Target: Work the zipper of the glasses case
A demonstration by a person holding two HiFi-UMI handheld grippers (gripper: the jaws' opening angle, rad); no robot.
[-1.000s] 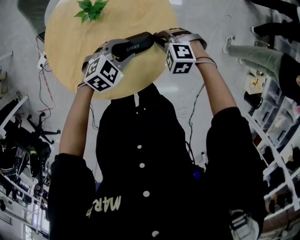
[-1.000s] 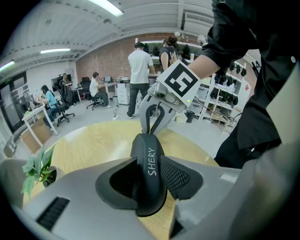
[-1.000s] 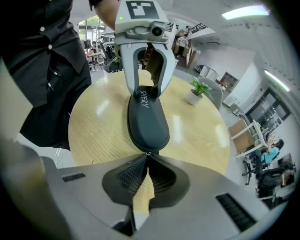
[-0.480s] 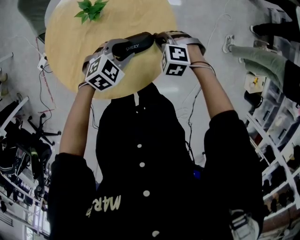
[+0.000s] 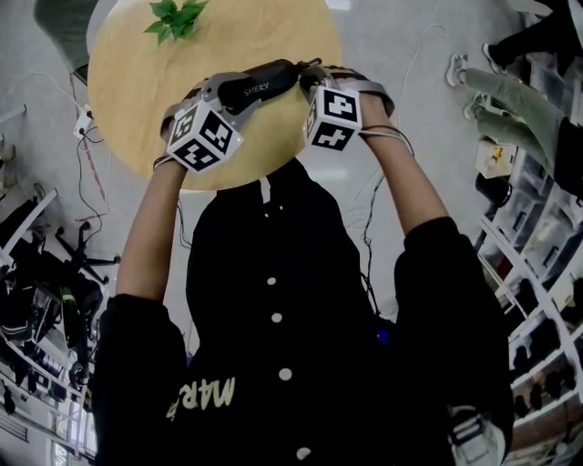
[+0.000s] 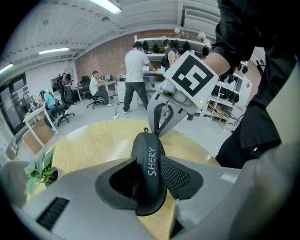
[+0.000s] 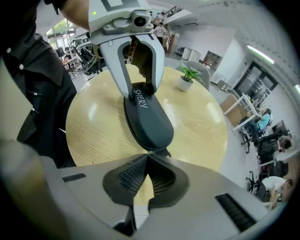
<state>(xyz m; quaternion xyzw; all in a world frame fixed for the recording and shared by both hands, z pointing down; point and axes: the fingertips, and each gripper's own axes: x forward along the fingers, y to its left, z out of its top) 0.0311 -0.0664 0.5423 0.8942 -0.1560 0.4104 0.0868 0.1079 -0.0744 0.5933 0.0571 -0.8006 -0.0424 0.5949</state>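
Both arms reach forward from the torso, elbows bent, forearms converging over the near edge of the round wooden table (image 5: pixel 137 64). The left forearm (image 5: pixel 150 227) rises at the head view's left and the right forearm (image 5: pixel 414 182) at its right. The two grippers meet at opposite ends of the glasses case (image 5: pixel 266 82).

**Left gripper (image 6: pixel 150 180)**
- Angled downward and inward; its marker cube (image 5: pixel 202 136) faces the head camera.
- Jaws clamp the sides of the case near one end, one pad on each side.
- The case stands on edge between the pads, with the white lettering "SHERY" uppermost.

**Right gripper (image 7: pixel 148 158)**
- Pitched steeply downward; its marker cube (image 5: pixel 332 118) sits just beside the case's other end.
- Jaws are closed to a narrow pinch, tips pressed together on the zipper pull (image 7: pixel 162 152) at the tapered end of the case.
- How much of the pull lies between the pads cannot be made out.

**Glasses case**
- Dark, elongated, rounded shell.
- It spans the gap between the two grippers and is held in the air above the table's near part.
- In the right gripper view it runs away from the pinched end toward the left gripper's clamp.

**Surroundings**
- A small potted plant (image 5: pixel 178 18) stands at the table's far side, well apart from the case.
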